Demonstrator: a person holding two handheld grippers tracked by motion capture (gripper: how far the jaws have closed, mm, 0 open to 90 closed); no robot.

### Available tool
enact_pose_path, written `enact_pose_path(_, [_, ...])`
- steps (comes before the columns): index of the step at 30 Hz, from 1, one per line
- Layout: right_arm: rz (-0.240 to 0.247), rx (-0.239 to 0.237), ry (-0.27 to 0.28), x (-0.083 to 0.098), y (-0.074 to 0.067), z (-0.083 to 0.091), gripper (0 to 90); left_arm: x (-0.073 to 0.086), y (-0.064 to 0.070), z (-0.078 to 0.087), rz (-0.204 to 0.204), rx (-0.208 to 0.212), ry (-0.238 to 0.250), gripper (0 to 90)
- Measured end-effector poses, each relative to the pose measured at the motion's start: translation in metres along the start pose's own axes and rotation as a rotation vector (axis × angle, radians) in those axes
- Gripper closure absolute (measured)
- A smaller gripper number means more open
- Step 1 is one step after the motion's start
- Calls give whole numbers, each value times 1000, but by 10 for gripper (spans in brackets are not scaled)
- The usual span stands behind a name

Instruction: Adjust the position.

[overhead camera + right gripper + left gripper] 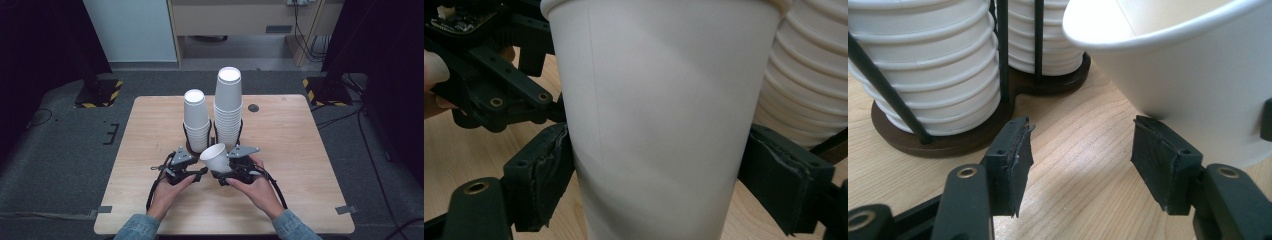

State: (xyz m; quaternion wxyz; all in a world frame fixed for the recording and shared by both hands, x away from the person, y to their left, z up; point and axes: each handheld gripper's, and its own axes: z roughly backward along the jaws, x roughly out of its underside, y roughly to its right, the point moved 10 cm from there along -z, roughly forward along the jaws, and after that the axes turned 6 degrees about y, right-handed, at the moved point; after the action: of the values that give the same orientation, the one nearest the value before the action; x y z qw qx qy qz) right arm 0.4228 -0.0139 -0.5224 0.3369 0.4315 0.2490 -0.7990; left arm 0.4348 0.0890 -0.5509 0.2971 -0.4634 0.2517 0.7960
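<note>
One white paper cup (215,157) is out of the stacks and in the air just in front of the dark double-ring cup holder (192,146) — gripped across its lower body by the right gripper (231,172), whose jaws press on either side of the cup wall in the right gripper view (659,125). The rest of the work looks unfinished: a shorter stack of upturned white paper cups (196,120) and a taller stack (228,107) stand in the holder near the far middle of the light wooden desk (290,150), and the single cup has not yet been set down anywhere.

The left gripper (187,172) sits just beside the cup, its jaws drawn to their narrow setting with bare desk between them (1078,160) and nothing held.

The held cup is tilted — its open mouth faces up and toward the left gripper's side, its base down toward the right hand (252,187). Its long axis runs slantwise, between upright and lying.
</note>
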Motion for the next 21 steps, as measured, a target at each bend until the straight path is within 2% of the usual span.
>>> enact_pose_path(21, [-2,-7,-31,9,0,-4,165,-4,-3,4,6,-8,23,409])
